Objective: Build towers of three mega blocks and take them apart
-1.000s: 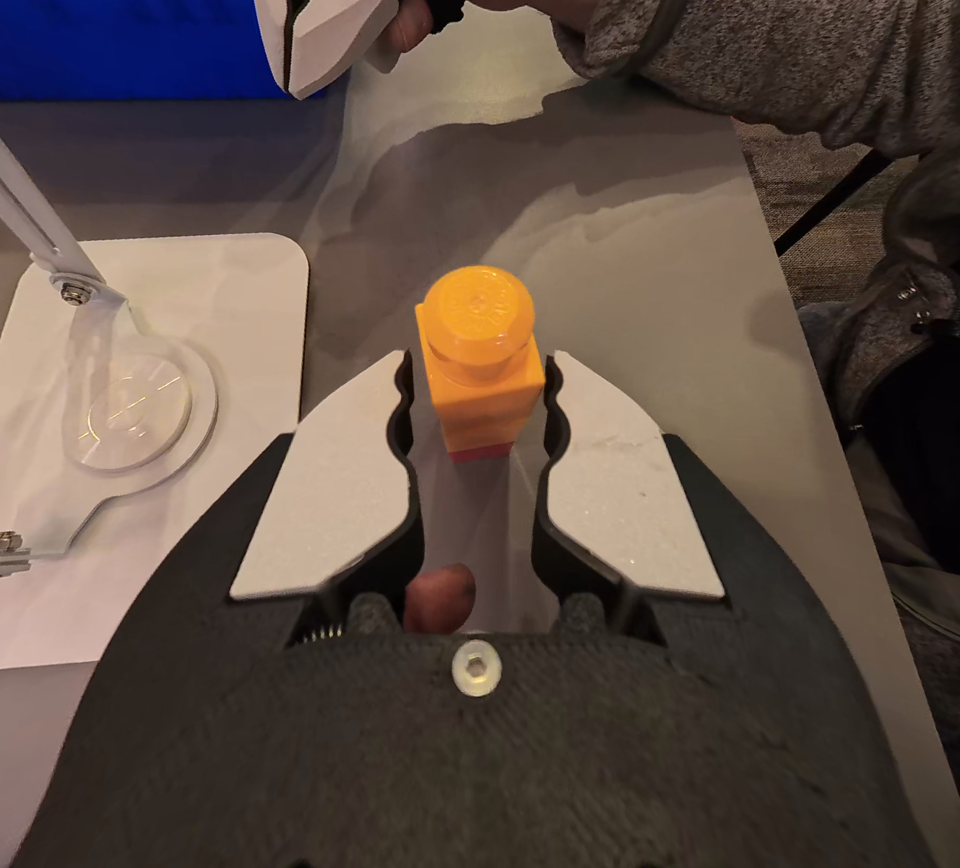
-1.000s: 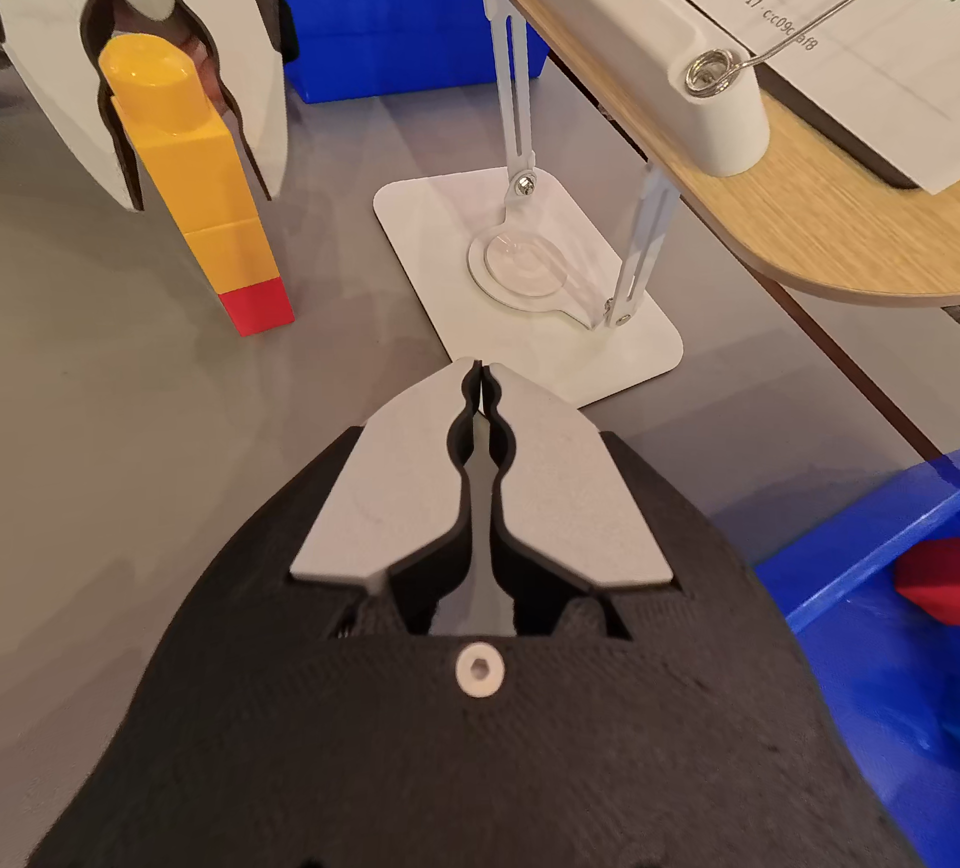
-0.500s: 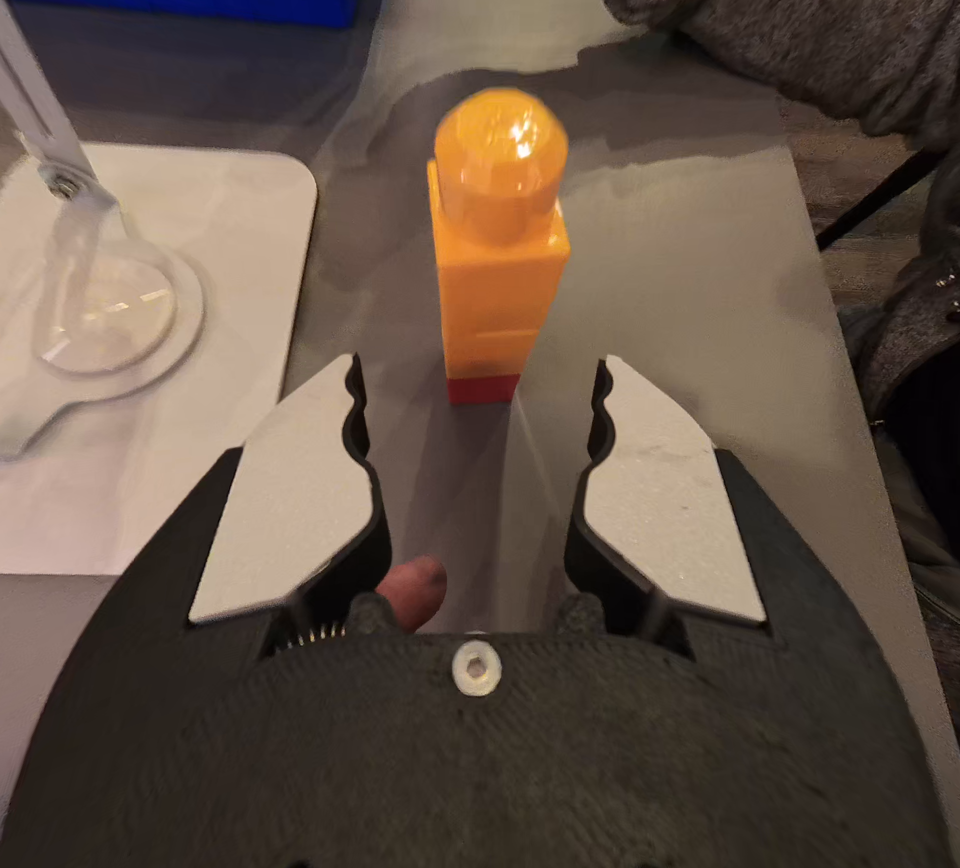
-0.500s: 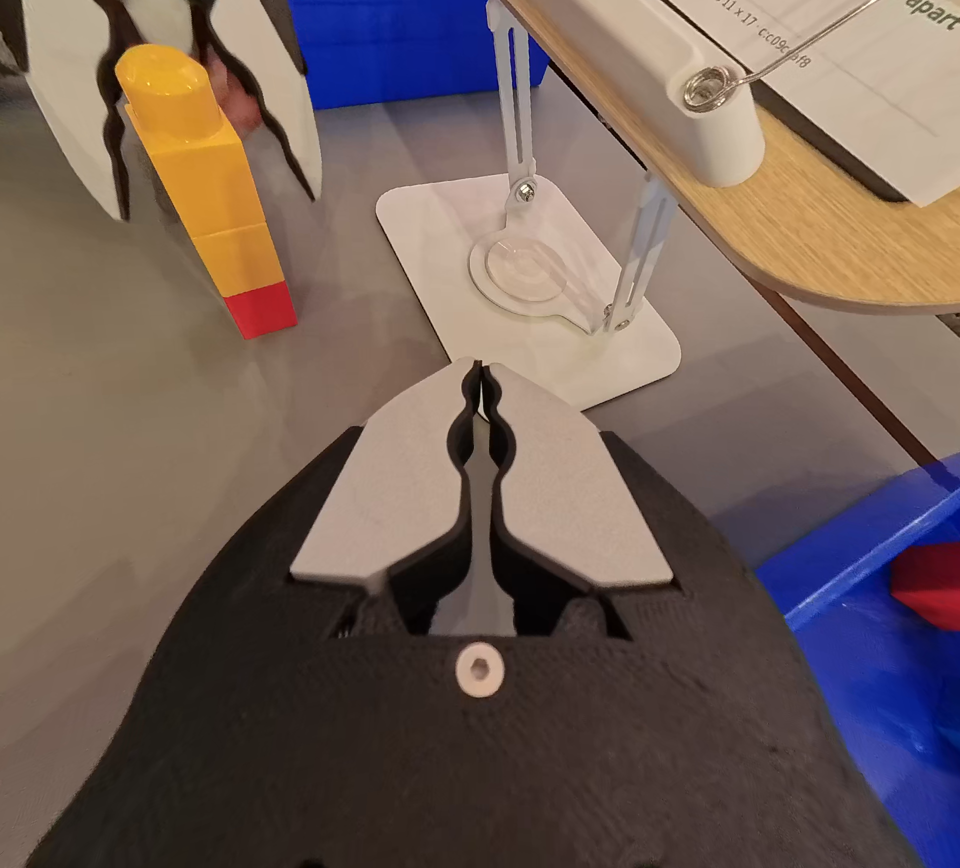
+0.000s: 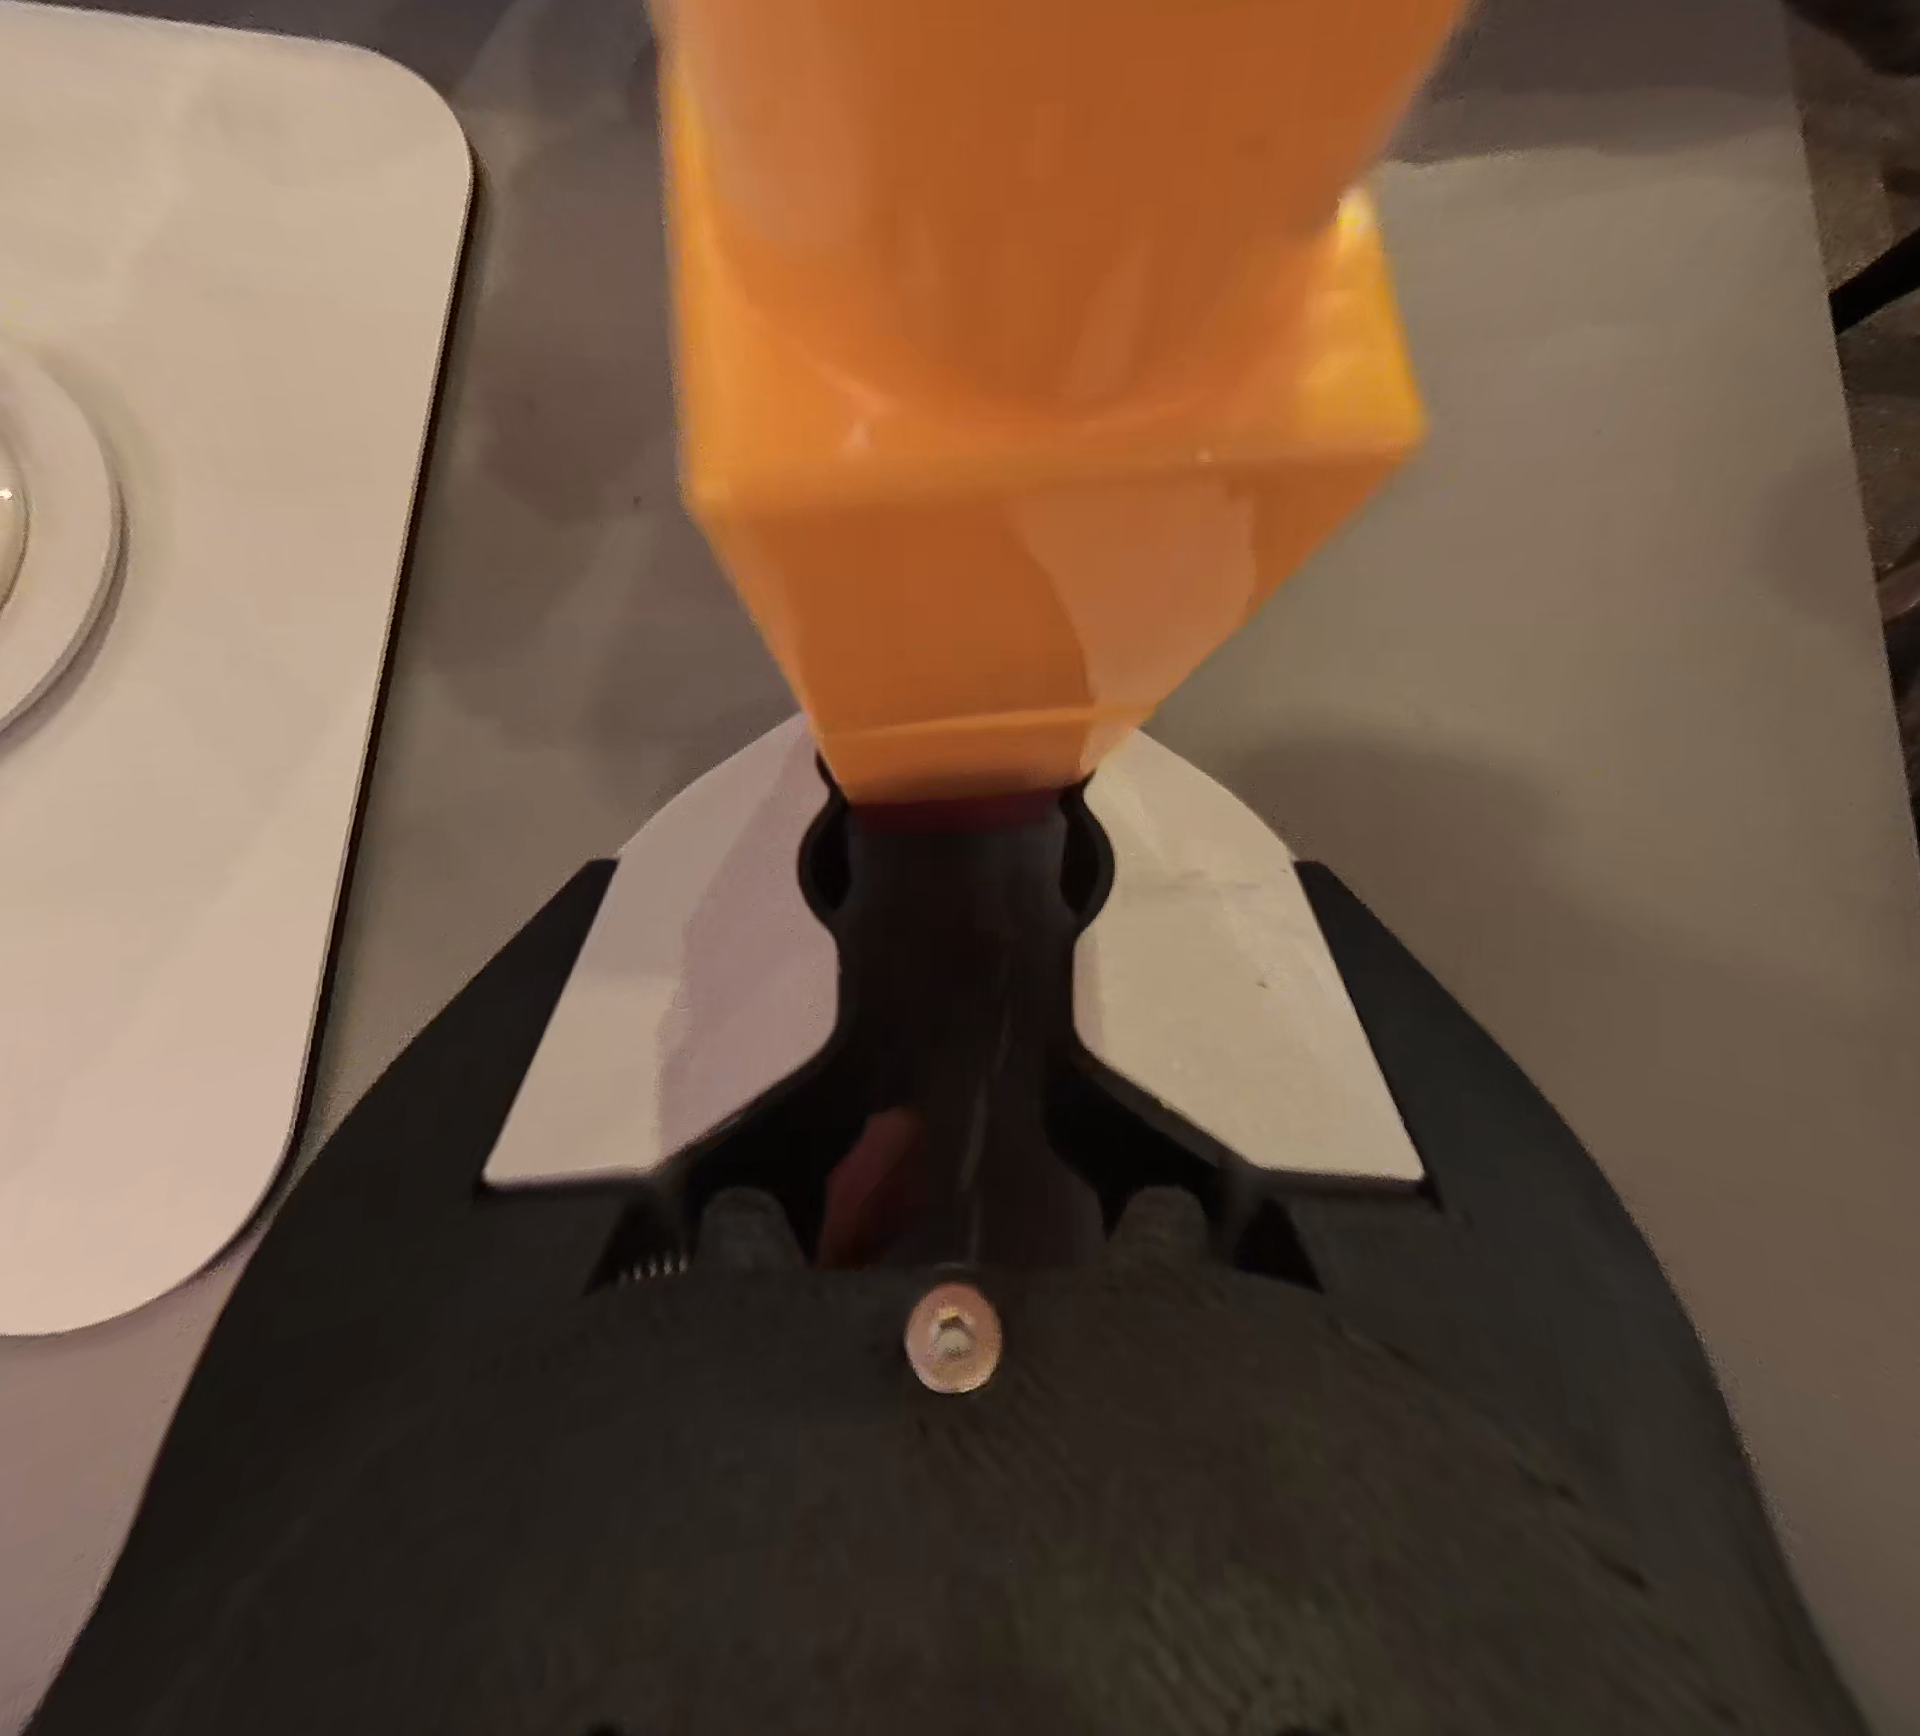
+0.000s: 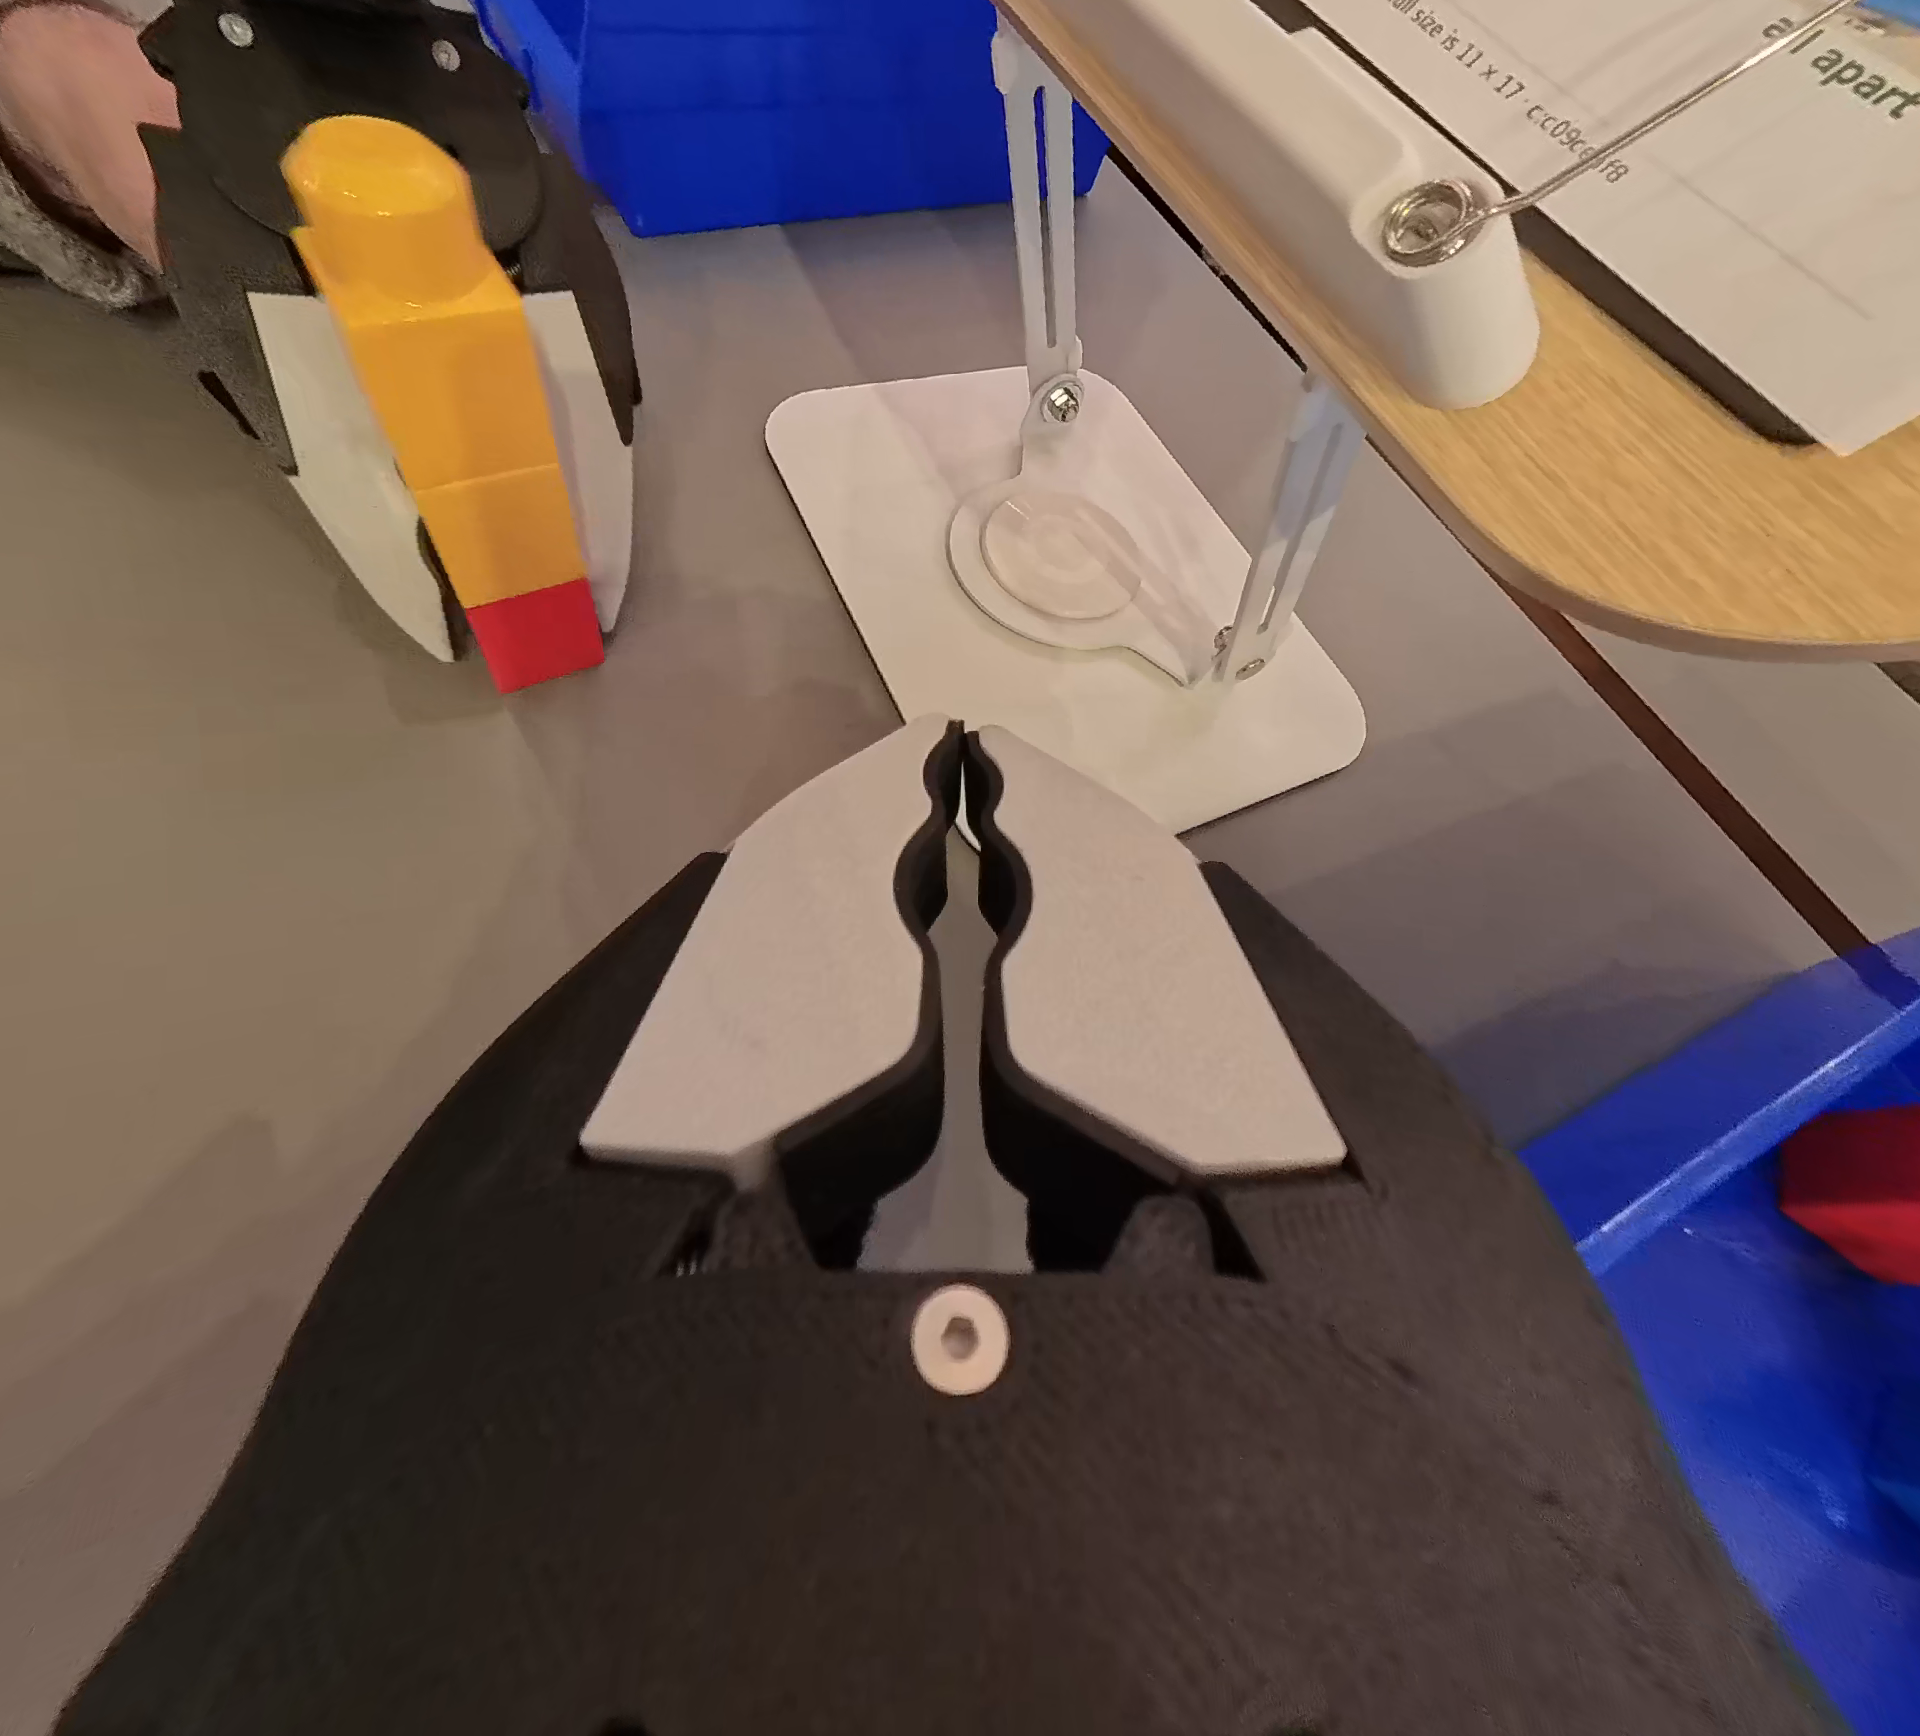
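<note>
Tower (image 6: 447,398): three blocks stacked, standing on the desk (image 6: 260,855), ten o'clock in the right view.
Left hand-held gripper (image 5: 951,777): pinching the red base.
Right hand-held gripper (image 6: 961,736): pressed together, empty.
Left: pulling it apart.
</note>
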Available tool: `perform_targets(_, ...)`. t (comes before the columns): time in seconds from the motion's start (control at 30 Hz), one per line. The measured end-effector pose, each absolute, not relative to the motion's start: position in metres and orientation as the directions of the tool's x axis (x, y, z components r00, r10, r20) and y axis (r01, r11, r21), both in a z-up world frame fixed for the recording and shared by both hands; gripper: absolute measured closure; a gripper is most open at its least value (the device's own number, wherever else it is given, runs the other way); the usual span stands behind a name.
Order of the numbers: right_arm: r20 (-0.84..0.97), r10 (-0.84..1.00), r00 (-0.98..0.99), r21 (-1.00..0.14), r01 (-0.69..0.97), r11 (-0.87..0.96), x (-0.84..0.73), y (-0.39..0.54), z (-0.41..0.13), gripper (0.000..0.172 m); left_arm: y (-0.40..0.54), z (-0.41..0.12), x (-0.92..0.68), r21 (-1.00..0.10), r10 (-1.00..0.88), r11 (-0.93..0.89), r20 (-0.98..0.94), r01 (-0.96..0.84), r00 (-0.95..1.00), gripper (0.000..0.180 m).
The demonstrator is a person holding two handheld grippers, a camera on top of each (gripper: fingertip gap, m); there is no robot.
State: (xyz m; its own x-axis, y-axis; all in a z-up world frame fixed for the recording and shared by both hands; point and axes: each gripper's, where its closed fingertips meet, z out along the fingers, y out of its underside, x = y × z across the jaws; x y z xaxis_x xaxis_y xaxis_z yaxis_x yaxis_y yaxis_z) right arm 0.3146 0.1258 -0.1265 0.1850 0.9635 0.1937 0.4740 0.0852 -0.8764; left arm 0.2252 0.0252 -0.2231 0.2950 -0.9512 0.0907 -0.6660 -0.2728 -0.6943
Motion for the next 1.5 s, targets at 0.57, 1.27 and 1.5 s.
perform_targets(0.57,0.163,0.960,-0.226,-0.813,0.521,0.261,0.253,0.031,-0.103,0.123,0.020,-0.206,0.230,-0.533,-0.993,-0.114,0.031,-0.838,0.115,0.145)
perform_targets(1.27,0.112,0.957,-0.267,-0.847,0.477,0.232,0.229,0.018,-0.107,0.135,0.022,-0.208,0.235,-0.568,-0.995,-0.084,0.007,-0.819,0.097,0.145)
perform_targets(1.5,0.168,0.955,-0.243,-0.902,0.353,0.248,0.242,0.022,-0.071,0.135,0.023,-0.220,0.230,-0.531,-0.995,-0.081,-0.004,-0.844,0.098,0.145)
